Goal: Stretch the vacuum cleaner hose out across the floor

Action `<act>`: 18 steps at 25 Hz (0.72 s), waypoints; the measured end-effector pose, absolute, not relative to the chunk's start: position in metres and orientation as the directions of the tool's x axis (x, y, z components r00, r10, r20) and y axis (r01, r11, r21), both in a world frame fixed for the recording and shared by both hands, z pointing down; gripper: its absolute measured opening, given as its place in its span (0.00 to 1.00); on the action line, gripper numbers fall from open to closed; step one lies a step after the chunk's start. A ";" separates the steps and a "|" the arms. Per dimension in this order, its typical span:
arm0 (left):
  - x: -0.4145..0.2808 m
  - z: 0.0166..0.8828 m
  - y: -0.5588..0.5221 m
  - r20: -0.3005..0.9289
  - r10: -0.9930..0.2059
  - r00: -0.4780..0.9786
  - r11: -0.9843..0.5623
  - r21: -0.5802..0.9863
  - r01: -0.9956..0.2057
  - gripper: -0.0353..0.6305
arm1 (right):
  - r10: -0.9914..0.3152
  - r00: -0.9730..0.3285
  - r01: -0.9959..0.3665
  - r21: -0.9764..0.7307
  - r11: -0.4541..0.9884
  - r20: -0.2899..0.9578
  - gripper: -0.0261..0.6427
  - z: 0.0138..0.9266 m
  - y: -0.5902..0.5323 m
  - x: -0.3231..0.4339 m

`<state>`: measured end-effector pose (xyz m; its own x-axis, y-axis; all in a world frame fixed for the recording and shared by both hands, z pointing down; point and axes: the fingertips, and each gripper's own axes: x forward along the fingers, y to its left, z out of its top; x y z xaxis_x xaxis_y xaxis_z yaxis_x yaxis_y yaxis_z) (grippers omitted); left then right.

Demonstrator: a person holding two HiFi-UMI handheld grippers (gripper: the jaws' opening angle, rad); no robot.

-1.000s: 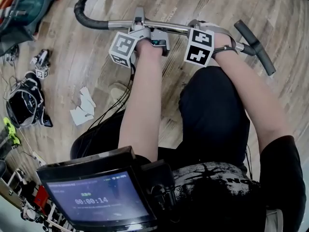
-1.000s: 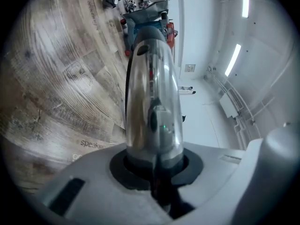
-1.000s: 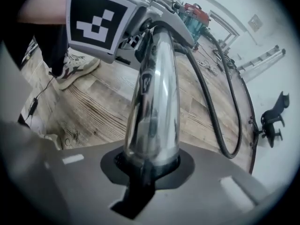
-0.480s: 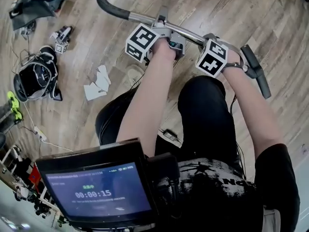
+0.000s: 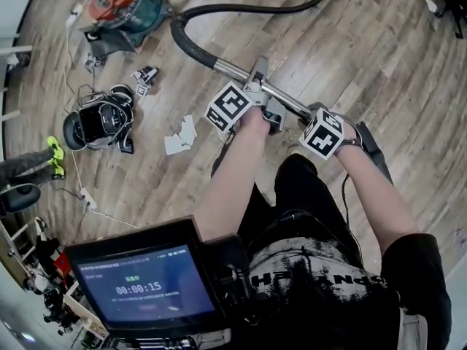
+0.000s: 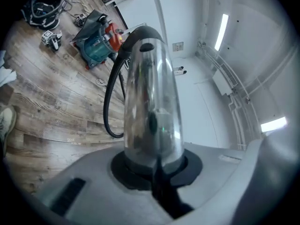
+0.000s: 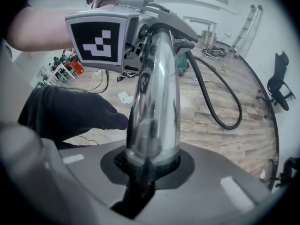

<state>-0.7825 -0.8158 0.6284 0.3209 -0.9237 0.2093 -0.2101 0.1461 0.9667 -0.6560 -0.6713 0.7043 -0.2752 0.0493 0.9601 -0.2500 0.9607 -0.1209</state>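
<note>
A red and teal vacuum cleaner (image 5: 124,9) stands on the wood floor at the far left. Its black hose (image 5: 248,9) curves across the floor into a chrome wand (image 5: 233,71), which is held up in the air. My left gripper (image 5: 259,90) is shut on the wand near the hose end; its jaws have just been closing with the wand between them. My right gripper (image 5: 325,119) is shut on the wand further back, beside the black handle end (image 5: 376,155). The left gripper view looks along the wand (image 6: 150,102) at the vacuum cleaner (image 6: 98,41). The right gripper view shows the wand (image 7: 154,107) and a hose loop (image 7: 220,97).
A black headset with cables (image 5: 98,126) lies at the left, with white paper scraps (image 5: 179,137) and a small marker-cube device (image 5: 144,79) nearby. A screen (image 5: 146,283) hangs at the person's chest. An office chair (image 7: 281,88) stands at the room's edge.
Both grippers have risen with the wand held between them. The view now takes in more floor, with the vacuum cleaner and the hose's long curve in sight.
</note>
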 end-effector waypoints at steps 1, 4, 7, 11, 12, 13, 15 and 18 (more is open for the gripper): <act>-0.774 0.600 -0.808 0.195 -0.922 0.333 0.128 0.969 -0.214 0.12 | 0.053 -0.289 -0.253 -0.130 0.959 0.956 0.15 0.678 -0.663 -0.650; -0.748 0.518 -0.790 0.142 -0.920 0.365 0.055 0.969 -0.239 0.12 | 0.067 -0.354 -0.244 -0.161 0.956 0.933 0.15 0.609 -0.643 -0.633; -0.719 0.449 -0.776 0.083 -0.914 0.398 -0.023 0.967 -0.254 0.12 | 0.083 -0.406 -0.227 -0.188 0.955 0.910 0.15 0.549 -0.630 -0.613; -0.696 0.390 -0.750 0.029 -0.921 0.389 -0.087 0.957 -0.276 0.13 | 0.067 -0.436 -0.180 -0.160 0.971 0.898 0.15 0.504 -0.615 -0.590; -0.692 0.382 -0.742 0.024 -0.925 0.380 -0.092 0.954 -0.286 0.13 | 0.053 -0.442 -0.172 -0.143 0.975 0.896 0.15 0.498 -0.610 -0.586; -0.688 0.376 -0.734 0.020 -0.927 0.376 -0.098 0.951 -0.294 0.12 | 0.035 -0.447 -0.170 -0.124 0.978 0.894 0.15 0.493 -0.605 -0.582; -0.675 0.369 -0.718 0.016 -0.922 0.386 -0.113 0.945 -0.308 0.12 | -0.007 -0.453 -0.190 -0.089 0.978 0.891 0.15 0.490 -0.589 -0.572; -0.659 0.365 -0.700 0.027 -0.907 0.421 -0.134 0.927 -0.349 0.12 | -0.087 -0.449 -0.243 -0.028 0.969 0.889 0.15 0.495 -0.573 -0.565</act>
<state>-0.6593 -0.6999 0.3654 0.4213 -0.9065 0.0270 -0.3489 -0.1345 0.9275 -0.5646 -0.5727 0.4950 -0.4491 -0.0868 0.8893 -0.2435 0.9695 -0.0283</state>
